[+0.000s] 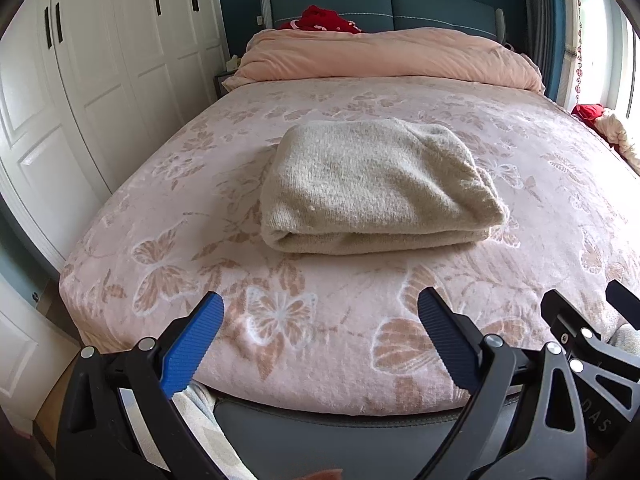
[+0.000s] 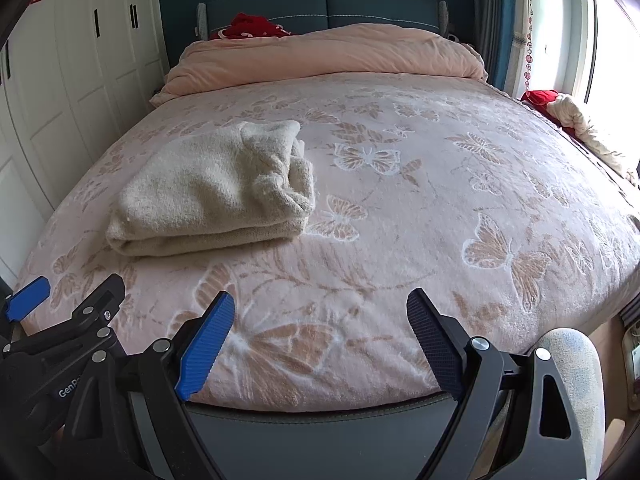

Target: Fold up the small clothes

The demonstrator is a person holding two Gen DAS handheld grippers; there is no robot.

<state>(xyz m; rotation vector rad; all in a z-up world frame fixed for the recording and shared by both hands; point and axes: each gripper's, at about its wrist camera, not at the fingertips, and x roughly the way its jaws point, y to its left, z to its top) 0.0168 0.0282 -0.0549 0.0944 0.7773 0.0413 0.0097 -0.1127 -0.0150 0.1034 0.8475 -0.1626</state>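
Eyeing the folded sweater (image 1: 376, 188) on the bed (image 1: 280, 320), I judge it soft and light (grab the near fold); both grippers, left (image 1: 320, 336) and right (image 2: 320, 336), gape empty.

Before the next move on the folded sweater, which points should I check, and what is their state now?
1. Left tongs open and holding nothing: ok.
2. Right tongs open and holding nothing: ok.
3. Beige sweater lies folded in layers on the butterfly blanket: ok.
4. Right end of the sweater tidy: not ok; in the right wrist view the layers bunch loosely there.
5. Both tongs apart from the sweater, near the foot edge of the bed: ok.
6. Sleeves tucked evenly inside the fold: cannot tell, hidden.
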